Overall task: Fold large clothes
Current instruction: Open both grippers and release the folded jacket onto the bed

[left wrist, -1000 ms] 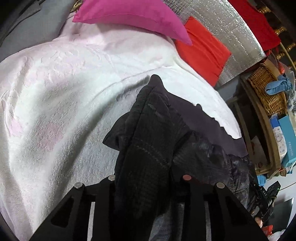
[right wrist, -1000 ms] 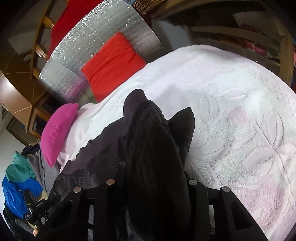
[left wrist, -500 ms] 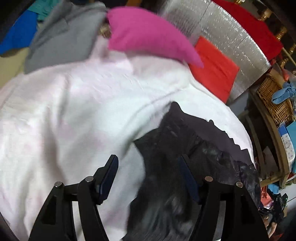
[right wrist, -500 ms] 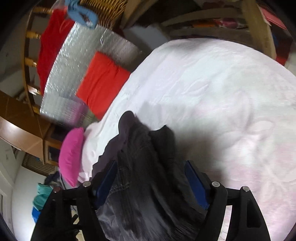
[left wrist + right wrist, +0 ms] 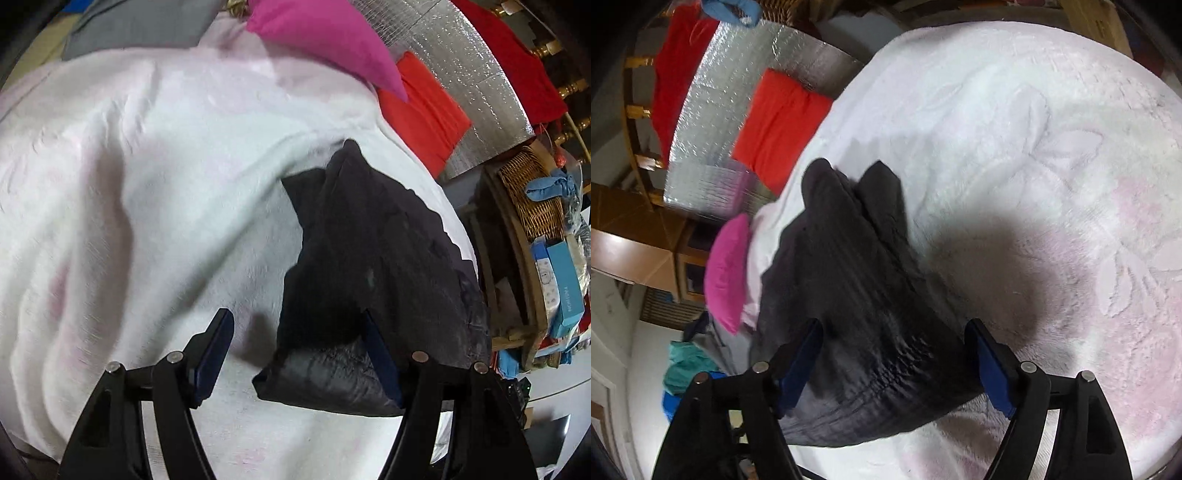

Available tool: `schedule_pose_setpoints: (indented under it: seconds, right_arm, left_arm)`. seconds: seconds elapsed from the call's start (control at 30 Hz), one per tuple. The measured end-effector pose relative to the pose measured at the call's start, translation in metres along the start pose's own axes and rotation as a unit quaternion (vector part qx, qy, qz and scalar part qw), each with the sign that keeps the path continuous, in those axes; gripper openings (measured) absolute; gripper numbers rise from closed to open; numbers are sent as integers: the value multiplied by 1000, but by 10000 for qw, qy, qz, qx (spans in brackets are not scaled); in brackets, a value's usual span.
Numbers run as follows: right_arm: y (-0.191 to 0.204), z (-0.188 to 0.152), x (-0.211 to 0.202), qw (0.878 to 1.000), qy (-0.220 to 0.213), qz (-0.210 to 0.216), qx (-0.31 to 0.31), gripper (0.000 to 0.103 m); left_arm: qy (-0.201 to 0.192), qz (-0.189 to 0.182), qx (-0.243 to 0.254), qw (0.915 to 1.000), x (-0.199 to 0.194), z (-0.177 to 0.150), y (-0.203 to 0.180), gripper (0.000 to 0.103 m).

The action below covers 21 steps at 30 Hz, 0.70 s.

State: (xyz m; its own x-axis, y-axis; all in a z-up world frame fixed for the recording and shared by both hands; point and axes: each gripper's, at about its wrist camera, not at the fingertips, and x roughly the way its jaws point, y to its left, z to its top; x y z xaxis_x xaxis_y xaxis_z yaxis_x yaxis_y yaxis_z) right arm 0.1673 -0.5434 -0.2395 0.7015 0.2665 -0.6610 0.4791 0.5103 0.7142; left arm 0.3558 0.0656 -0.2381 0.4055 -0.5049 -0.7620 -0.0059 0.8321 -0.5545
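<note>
you've just let go: both the left tongs (image 5: pixel 299 350) and right tongs (image 5: pixel 895 360) now gape wide, holding nothing. the dark garment (image 5: pixel 369 266) lies folded on the white bedspread (image 5: pixel 147 203) (below the pink pillow (image 5: pixel 325 44)), so this fold looks done.

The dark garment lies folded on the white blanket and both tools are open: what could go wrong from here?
1. The dark garment looks bulky and uneven, with corners sticking up at its far end, so the fold may spring open.
2. It lies near the edge of the white blanket and could slide off.
3. The open left tool and right tool could snag the fabric.
</note>
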Motion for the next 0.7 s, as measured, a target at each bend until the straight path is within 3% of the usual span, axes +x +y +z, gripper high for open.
schedule_pose_setpoints:
  seconds: [0.03, 0.07, 0.13, 0.23, 0.3, 0.4, 0.43, 0.5, 0.57, 0.63, 0.7]
  right_arm:
    - [4, -1, 4, 9999, 15, -105, -93, 65]
    - [9, -2, 8, 9994, -8, -258, -236, 59]
    - [20, -5, 6, 9980, -156, -367, -494, 42]
    - [44, -9, -10, 9935, -628, -113, -946, 36]
    - [54, -11, -19, 9893, -871, 76, -1170, 36]
    - [48, -10, -3, 9889, -666, -504, -1226, 36]
    - [37, -7, 7, 9923, -414, -667, -960, 39]
    - [25, -1, 10, 9969, -233, -547, -506, 48]
    - [26, -1, 0, 9971, -340, -462, -492, 54]
    - [27, -5, -18, 9961, -641, -390, -461, 73]
    - [22, -11, -37, 9952, -883, -229, -346, 75]
  left_arm:
    - [-17, 23, 29, 10000, 3, -1, -1, 63]
    - [-27, 40, 106, 9999, 6, -1, -3, 48]
    - [-8, -9, 204, 9998, 11, 0, -7, 36]
    - [-300, 46, 427, 9986, 2, 0, -17, 28]
    - [-495, 134, 655, 9965, -2, -2, -26, 27]
    - [-265, 470, 724, 9959, 12, -4, -25, 34]
    - [-105, 561, 665, 9961, 19, -3, -21, 40]
    - [-7, 592, 404, 9974, 21, -2, -13, 52]
    - [-105, 532, 255, 9982, 11, -1, -9, 54]
    - [-268, 458, 213, 9984, -2, -1, -9, 54]
    - [-591, 294, 200, 9976, -21, -6, -11, 54]
